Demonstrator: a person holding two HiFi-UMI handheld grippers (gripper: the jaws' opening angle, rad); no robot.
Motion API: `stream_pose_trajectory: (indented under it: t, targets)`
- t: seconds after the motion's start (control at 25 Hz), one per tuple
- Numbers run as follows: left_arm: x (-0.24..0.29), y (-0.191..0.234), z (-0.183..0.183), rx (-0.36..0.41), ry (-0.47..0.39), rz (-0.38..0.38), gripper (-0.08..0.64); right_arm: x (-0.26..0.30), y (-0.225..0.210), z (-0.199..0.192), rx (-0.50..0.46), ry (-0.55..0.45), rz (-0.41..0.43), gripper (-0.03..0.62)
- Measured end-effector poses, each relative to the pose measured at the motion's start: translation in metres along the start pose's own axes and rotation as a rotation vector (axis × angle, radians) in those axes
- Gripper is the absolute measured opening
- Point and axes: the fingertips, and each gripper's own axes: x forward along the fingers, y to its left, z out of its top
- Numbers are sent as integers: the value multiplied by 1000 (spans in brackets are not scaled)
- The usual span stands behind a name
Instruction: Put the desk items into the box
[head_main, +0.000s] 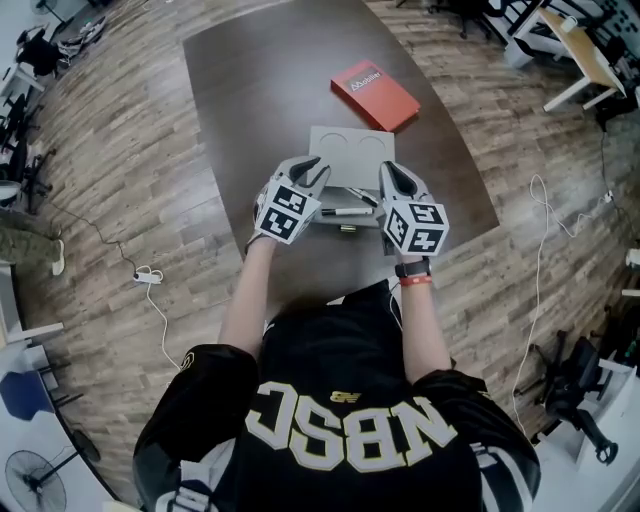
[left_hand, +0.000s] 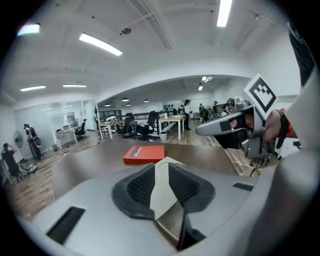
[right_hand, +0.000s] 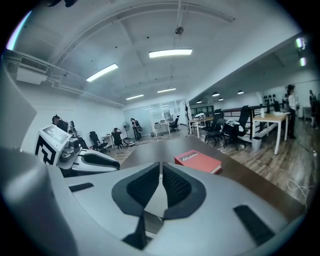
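Note:
A pale grey box (head_main: 352, 226) sits open on the dark table, its lid (head_main: 350, 148) folded back and marked with two rings. A black pen (head_main: 345, 211) lies inside. My left gripper (head_main: 312, 172) is at the lid's near left corner. Its jaws (left_hand: 161, 172) stand apart with the pale lid (left_hand: 162, 200) showing between the pads, which do not press on it. My right gripper (head_main: 393, 180) is at the near right corner. Its jaws (right_hand: 161, 172) are nearly together, with only a thin strip of pale lid (right_hand: 158, 200) in the slit. A red book (head_main: 375, 94) lies beyond the box.
The dark table (head_main: 250, 90) has bare surface left of and beyond the box. The red book (left_hand: 144, 154) (right_hand: 198, 161) lies flat behind the lid. A white cable (head_main: 150, 276) lies on the wood floor at the left. Desks and office chairs stand further off.

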Motion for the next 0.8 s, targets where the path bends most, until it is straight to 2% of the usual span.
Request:
stream_pose_trajectory:
  t: [0.12,0.28,0.44,0.8]
  targets:
    - [-12,13,4,-71,-37,70,80,-3,1,6,-1,-20,-24,28]
    - [-26,21,11,-139,-99,124,63,-7,1,7,4,-36,-57,28]
    - [-35,22,19,-179,-145,161,50,-16,-5,8,1,-54,-93,23]
    - [-45,28,37,-218,-219,250,15,-41,-24,16,-24,-125,-193,9]
